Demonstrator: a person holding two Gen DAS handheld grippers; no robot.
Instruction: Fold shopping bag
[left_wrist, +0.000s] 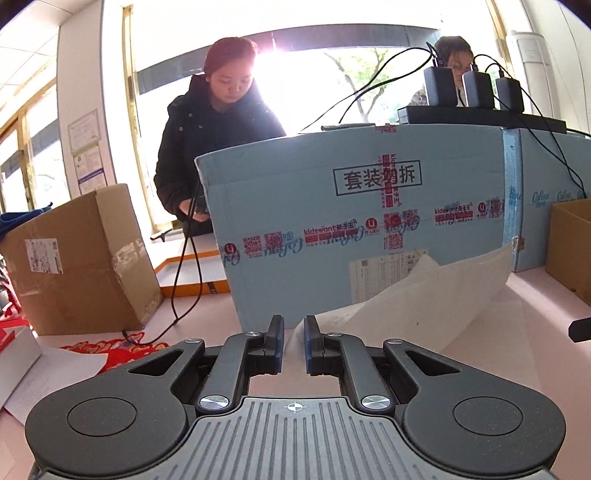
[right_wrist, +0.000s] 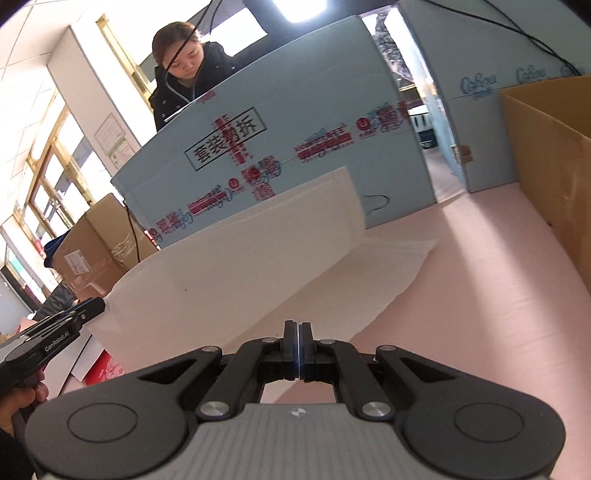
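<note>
Mid-fold: white bag (right_wrist: 236, 258) lifted in front of blue box (right_wrist: 280, 122), over pink table (right_wrist: 480, 295). Left claw (left_wrist: 293, 325) narrowly parted around bag's edge; right claw (right_wrist: 298, 328) pinched, seemingly on bag. Next, probably: lower across, flatten crease.

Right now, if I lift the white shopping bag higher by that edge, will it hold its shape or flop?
The white shopping bag will probably flop: the raised part already curves and sags toward the pink table. It looks thin and light, likely easy to lift. It may slip, since the left gripper jaws aren't fully closed.
</note>
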